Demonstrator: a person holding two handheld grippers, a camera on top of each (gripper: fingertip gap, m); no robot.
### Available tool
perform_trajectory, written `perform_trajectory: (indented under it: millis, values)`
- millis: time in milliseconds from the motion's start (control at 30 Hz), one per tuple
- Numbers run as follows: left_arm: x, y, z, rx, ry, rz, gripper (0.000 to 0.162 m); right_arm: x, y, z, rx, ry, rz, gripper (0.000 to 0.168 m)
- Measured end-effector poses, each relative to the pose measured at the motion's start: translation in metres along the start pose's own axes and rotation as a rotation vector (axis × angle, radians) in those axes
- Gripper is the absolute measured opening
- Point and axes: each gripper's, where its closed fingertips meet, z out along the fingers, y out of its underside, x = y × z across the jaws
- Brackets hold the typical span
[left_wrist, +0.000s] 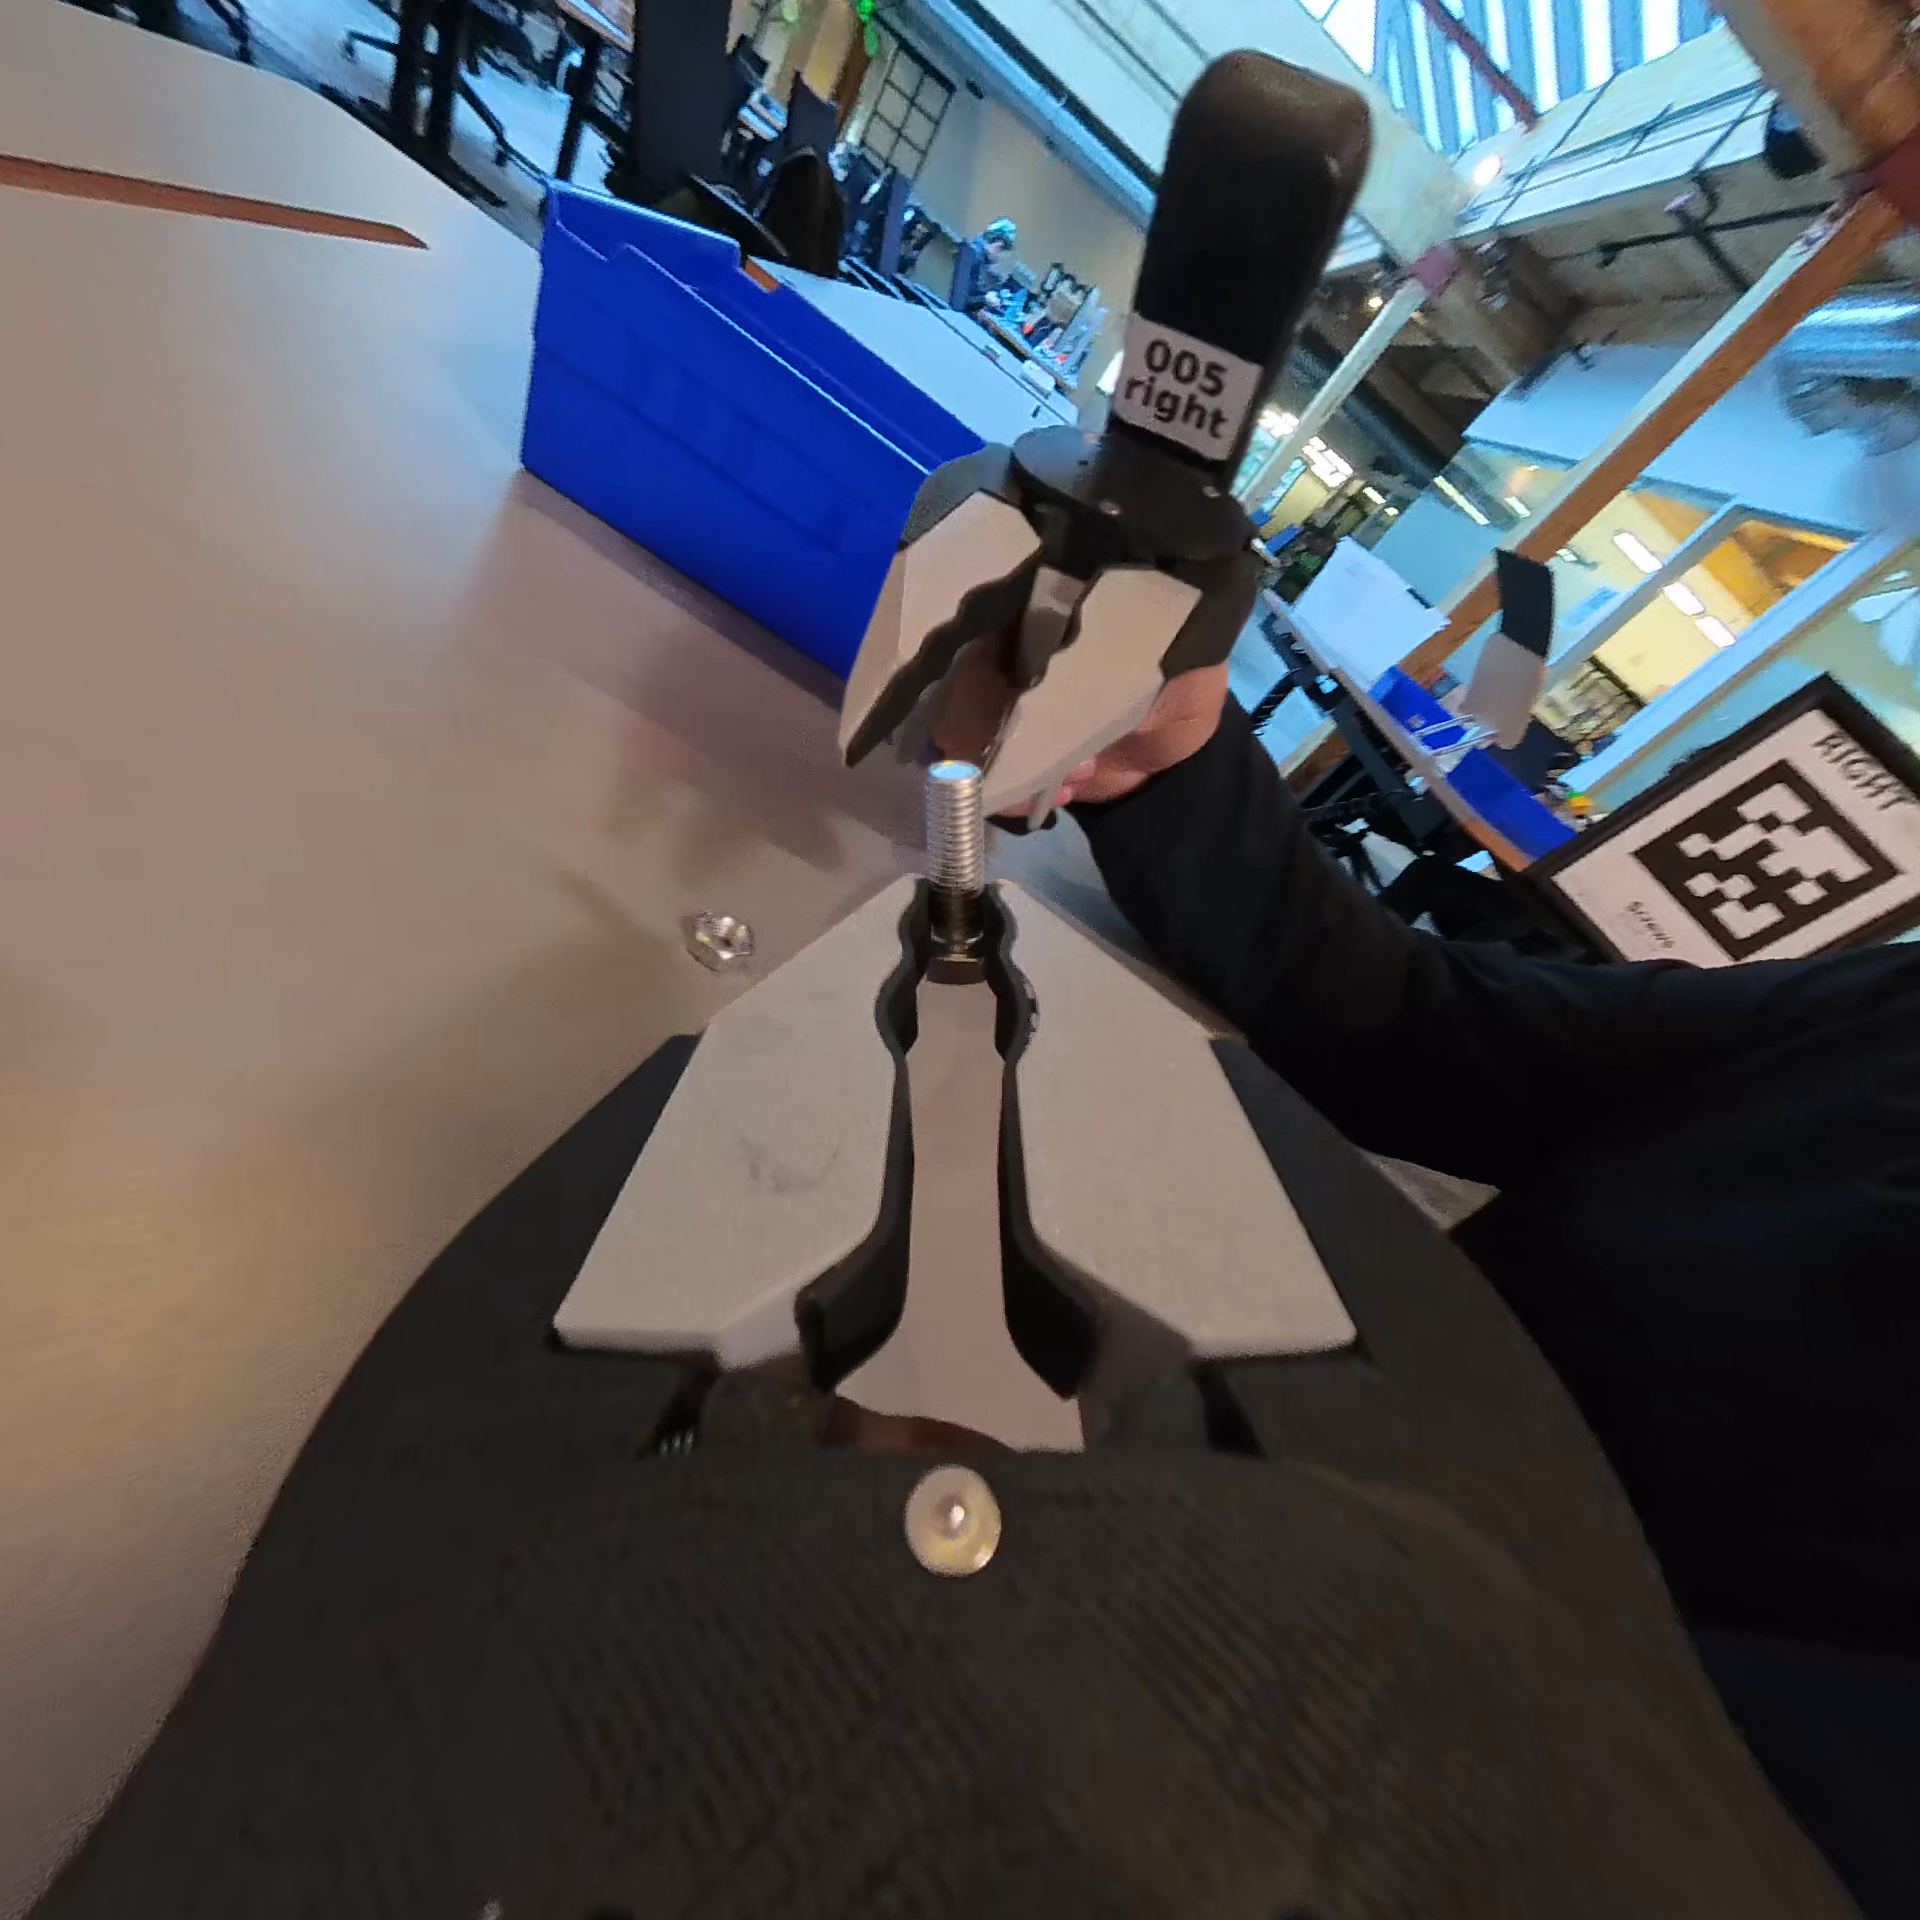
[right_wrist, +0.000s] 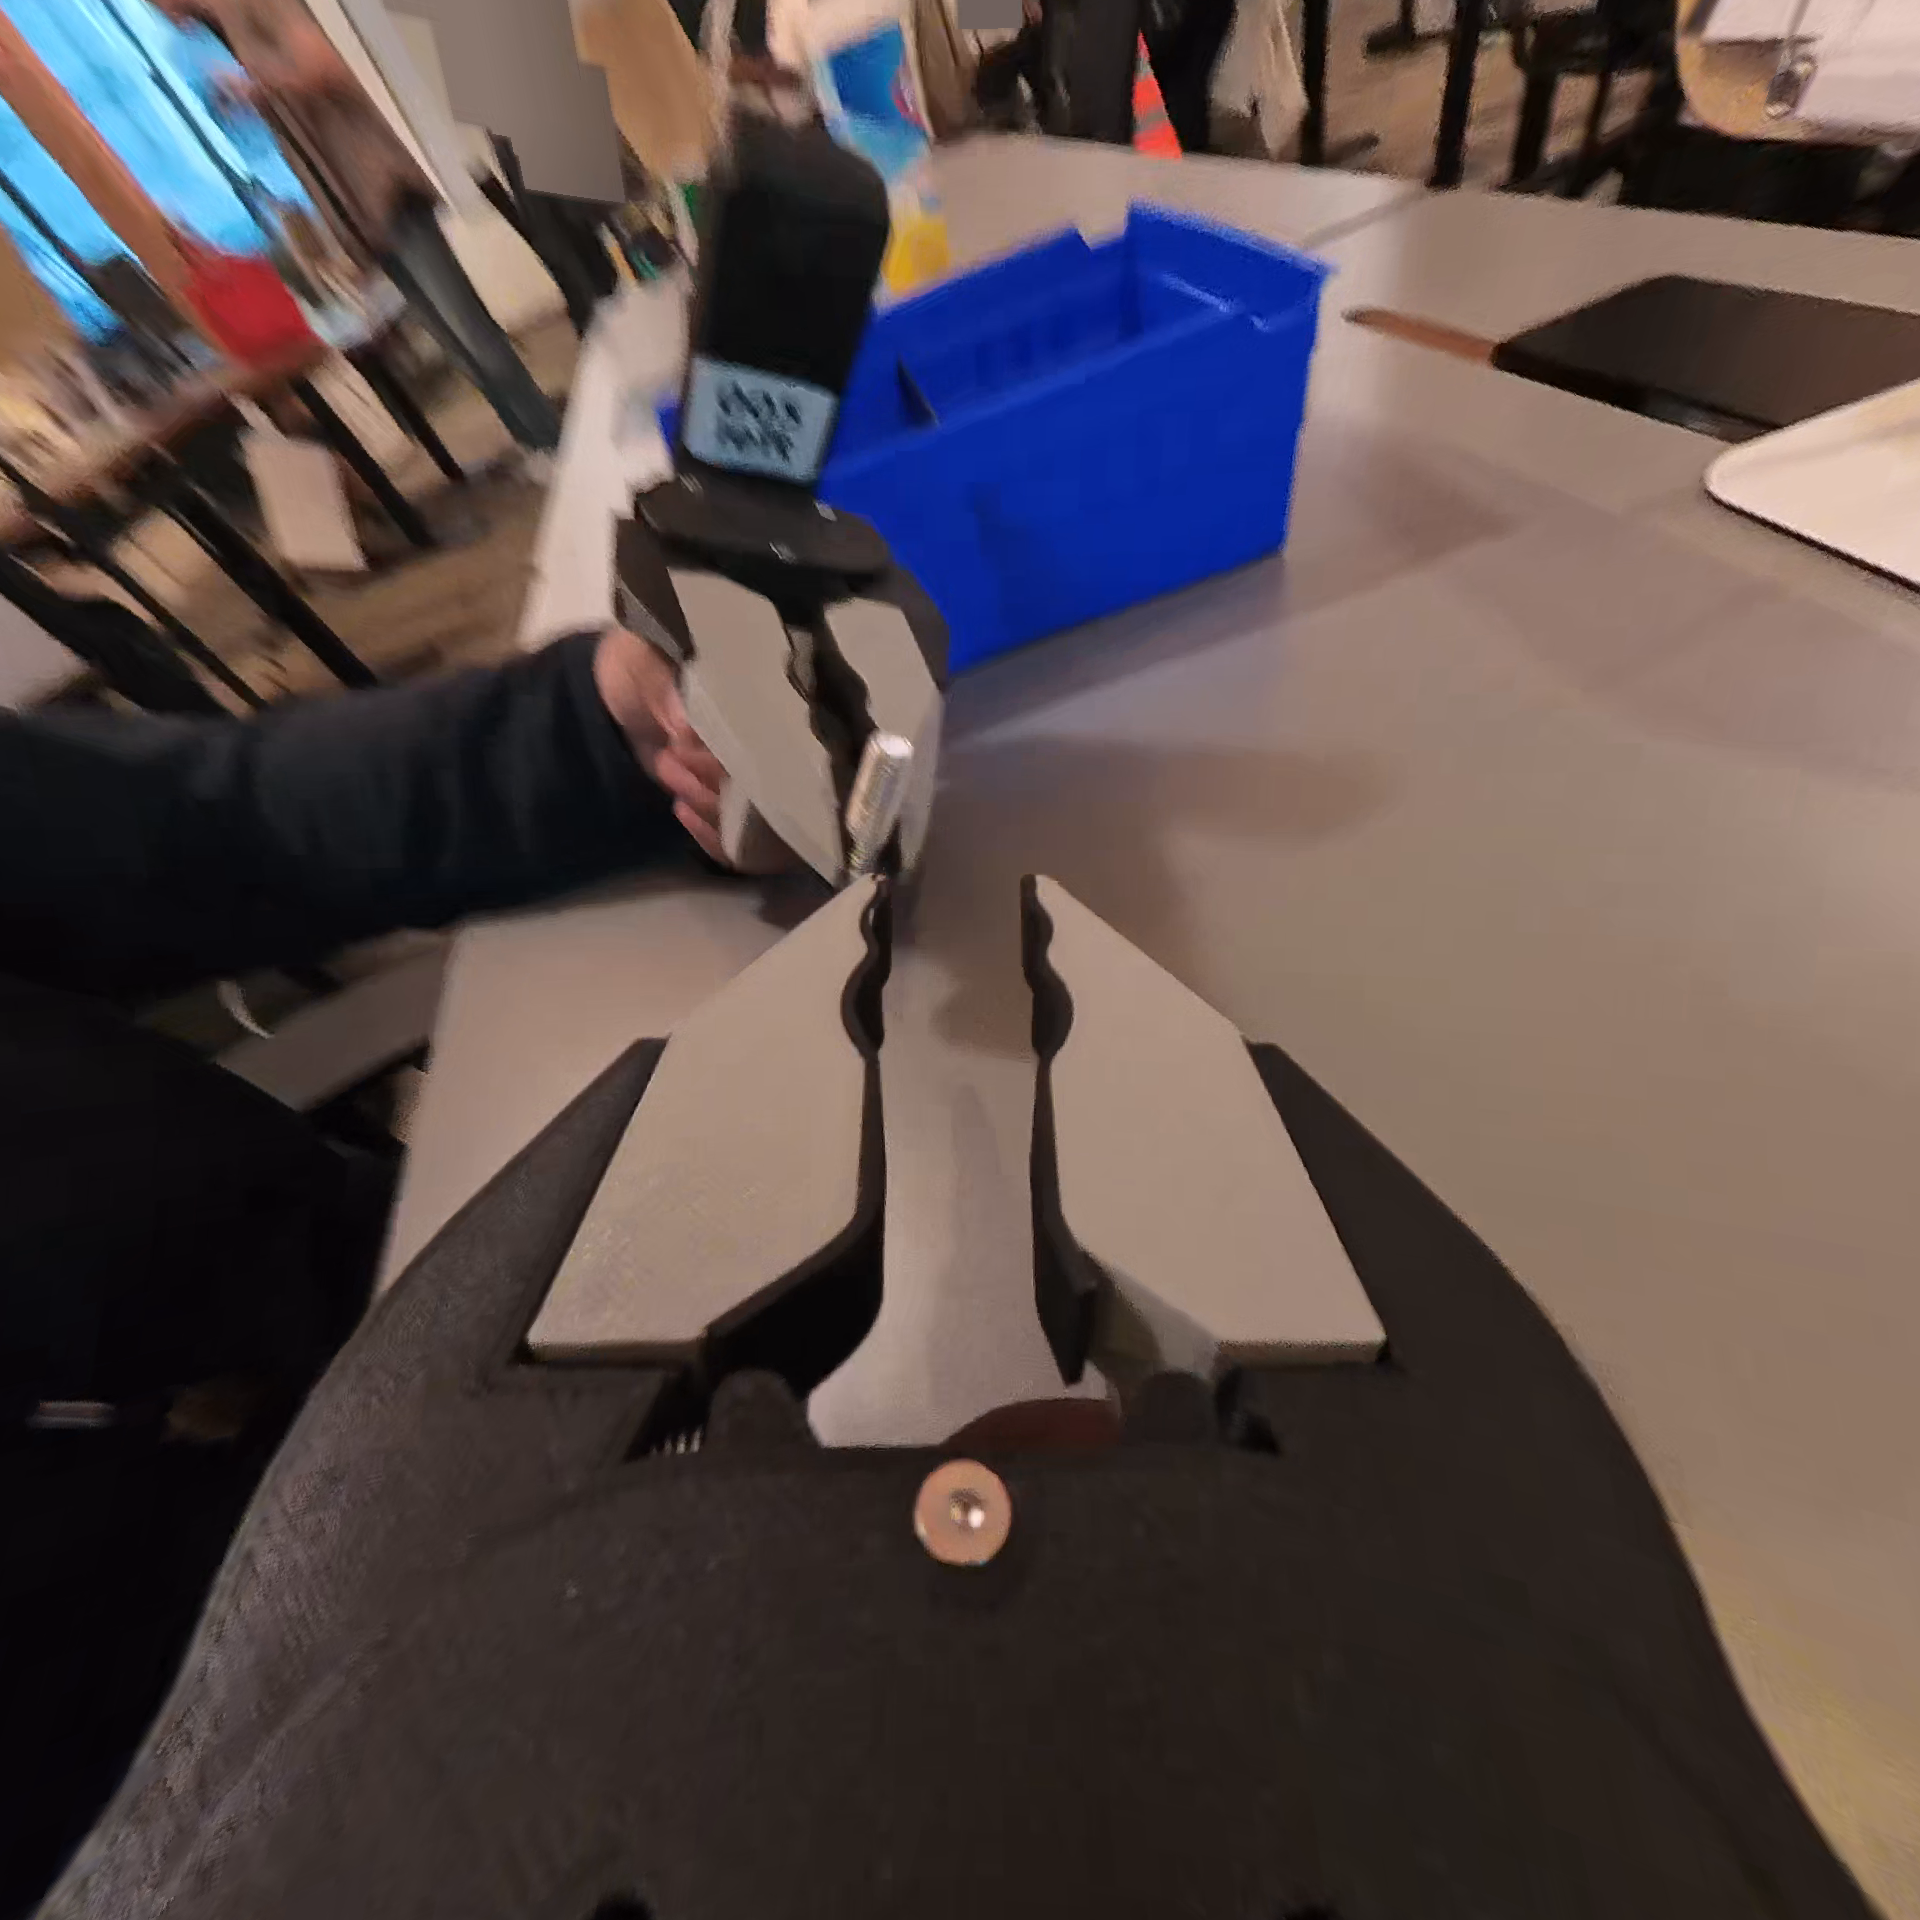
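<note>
The fingers of the left gripper (left_wrist: 954, 935) are seen drawn together on a threaded bolt (left_wrist: 953, 831), which is clamped by its dark lower end at the fingertips, its silver shank standing up clear of them. The fingers of the right gripper (right_wrist: 951, 894) are held apart with nothing between them, only the grey surface (right_wrist: 1455, 831) being visible through the gap; in the left wrist view that gripper is shown tilted just beside the bolt's free end, and contact cannot be confirmed. A small metal nut (left_wrist: 719, 938) is left lying on the surface, near the left fingertips and apart from both grippers. A blue bin (left_wrist: 707, 416) is set farther back. Because the bolt is gripped only at its end, it is judged that a sideways knock from the nearby right gripper could tilt it or lever it out of the clamp. The nut, being loose, could be nudged and sent skidding if brushed. Motion blur in the right wrist view leaves fine alignment uncertain.
</note>
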Motion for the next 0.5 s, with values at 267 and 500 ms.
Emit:
perform_trajectory:
  millis: [267,500]
  values:
    - [0.005,0.001,0.004,0.01,0.025,0.004,0.007,0.0,-0.002,0.007,0.014,0.001,0.024,0.027]
    - [-0.001,0.0,0.002,0.023,-0.006,0.077,0.007,0.039,0.038,-0.004,-0.202,0.197,0.034,0.027]
